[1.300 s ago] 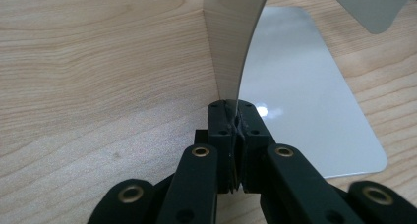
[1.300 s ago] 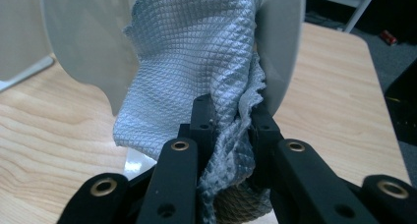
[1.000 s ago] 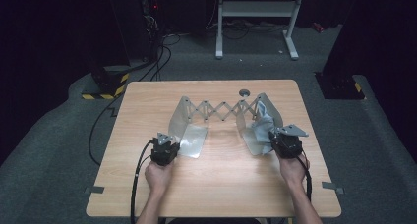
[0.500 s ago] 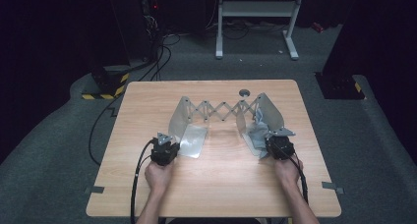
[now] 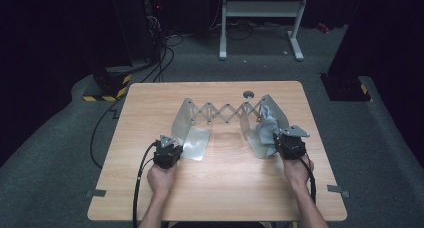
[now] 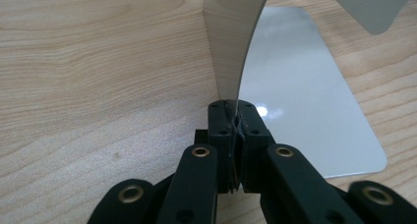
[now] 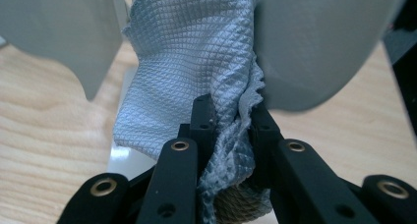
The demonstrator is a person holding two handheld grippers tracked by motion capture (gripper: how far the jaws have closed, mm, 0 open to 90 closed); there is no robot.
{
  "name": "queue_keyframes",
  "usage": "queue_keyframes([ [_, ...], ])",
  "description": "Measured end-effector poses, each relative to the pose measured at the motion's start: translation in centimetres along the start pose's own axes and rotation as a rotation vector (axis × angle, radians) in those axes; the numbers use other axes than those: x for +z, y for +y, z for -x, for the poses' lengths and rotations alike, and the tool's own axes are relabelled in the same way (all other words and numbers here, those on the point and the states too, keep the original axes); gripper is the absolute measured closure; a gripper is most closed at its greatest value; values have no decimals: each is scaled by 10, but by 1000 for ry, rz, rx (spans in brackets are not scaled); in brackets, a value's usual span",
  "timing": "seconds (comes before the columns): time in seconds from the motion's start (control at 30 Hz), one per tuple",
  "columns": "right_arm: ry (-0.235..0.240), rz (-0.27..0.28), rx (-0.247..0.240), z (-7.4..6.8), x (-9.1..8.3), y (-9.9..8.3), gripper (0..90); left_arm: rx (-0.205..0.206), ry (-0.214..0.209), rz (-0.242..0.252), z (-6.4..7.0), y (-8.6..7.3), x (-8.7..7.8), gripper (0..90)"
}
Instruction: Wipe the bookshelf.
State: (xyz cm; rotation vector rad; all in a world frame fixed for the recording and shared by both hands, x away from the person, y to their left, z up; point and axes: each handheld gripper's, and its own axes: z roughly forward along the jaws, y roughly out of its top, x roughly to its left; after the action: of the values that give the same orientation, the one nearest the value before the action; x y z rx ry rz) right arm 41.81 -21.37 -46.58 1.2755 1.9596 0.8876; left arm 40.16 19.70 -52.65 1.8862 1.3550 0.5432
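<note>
My right gripper (image 5: 289, 144), clamped on the blue cloth (image 7: 196, 62), has slid lower-left in frame; my left gripper (image 5: 167, 150) stays pinching the metal plate (image 6: 235, 47).

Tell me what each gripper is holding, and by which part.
Left gripper: shut on the near edge of the metal rack's upright left plate. Right gripper: shut on a bunched fold of the blue cloth.
</note>
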Motion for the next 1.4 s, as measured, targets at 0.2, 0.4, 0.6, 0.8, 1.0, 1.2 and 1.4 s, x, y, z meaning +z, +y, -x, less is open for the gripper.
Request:
queue_keyframes([
  [0.2,-14,26,1,4,-10,9,782,-1,-1,0,0,0,0,865],
  [0.4,-18,64,6,6,-21,12,782,0,0,0,0,0,0,865],
  [0.6,-23,85,15,7,-25,18,782,3,3,0,0,0,0,866],
  [0.8,-22,101,1,2,-24,23,782,2,2,0,0,0,0,866],
  [1.0,-25,99,-1,0,-19,28,782,-1,-1,0,0,0,0,866],
  [1.2,-33,48,8,4,-3,24,782,-2,-1,0,0,0,0,867],
  [1.4,-36,3,0,0,15,17,782,-2,-2,-1,0,0,0,867],
])
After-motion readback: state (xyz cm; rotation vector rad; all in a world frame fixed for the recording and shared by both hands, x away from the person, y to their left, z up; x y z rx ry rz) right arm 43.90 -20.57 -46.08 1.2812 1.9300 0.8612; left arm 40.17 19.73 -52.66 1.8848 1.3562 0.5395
